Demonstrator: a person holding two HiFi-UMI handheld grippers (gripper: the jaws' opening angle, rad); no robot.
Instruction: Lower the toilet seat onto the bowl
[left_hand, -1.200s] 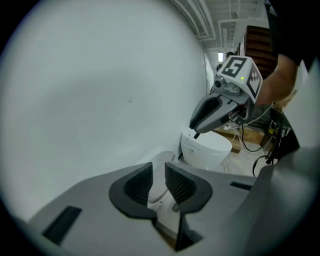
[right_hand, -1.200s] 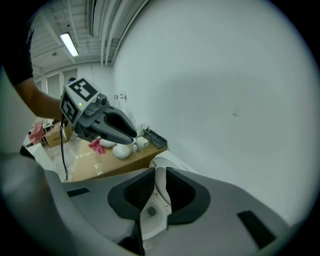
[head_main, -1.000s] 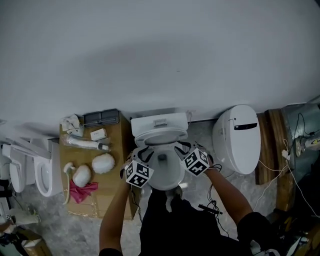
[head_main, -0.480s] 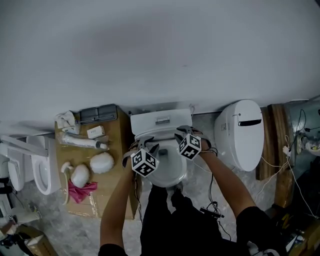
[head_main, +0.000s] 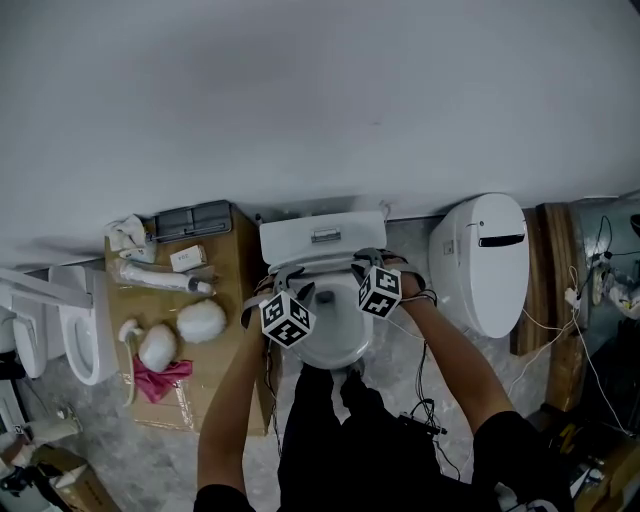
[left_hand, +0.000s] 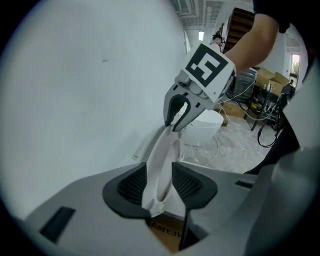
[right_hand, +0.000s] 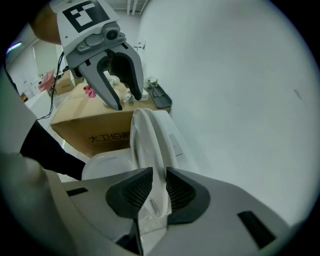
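The white toilet (head_main: 330, 345) stands against the wall with its tank (head_main: 322, 238) behind. Its seat (right_hand: 142, 140) is raised, edge-on in both gripper views, with the bowl (right_hand: 105, 165) below it. My left gripper (head_main: 287, 288) is at the seat's left side. The seat's edge (left_hand: 162, 155) lies between its jaws, which have just been opening and stand wide around it. My right gripper (head_main: 372, 262) is at the right side. Its jaws (right_hand: 152, 192) have just been closing and its pads press on the seat's rim. Each gripper shows in the other's view: the right gripper (left_hand: 176, 117) and the left gripper (right_hand: 122, 97).
A cardboard box (head_main: 225, 290) stands left of the toilet and carries a black tray (head_main: 190, 222), white round objects (head_main: 200, 320) and a pink cloth (head_main: 160, 378). Another white toilet (head_main: 490, 262) stands to the right, more fixtures (head_main: 75, 320) far left. Cables (head_main: 420, 400) lie on the floor.
Both grippers have moved from over the front of the bowl back towards the tank and now sit on the two sides of the raised seat.
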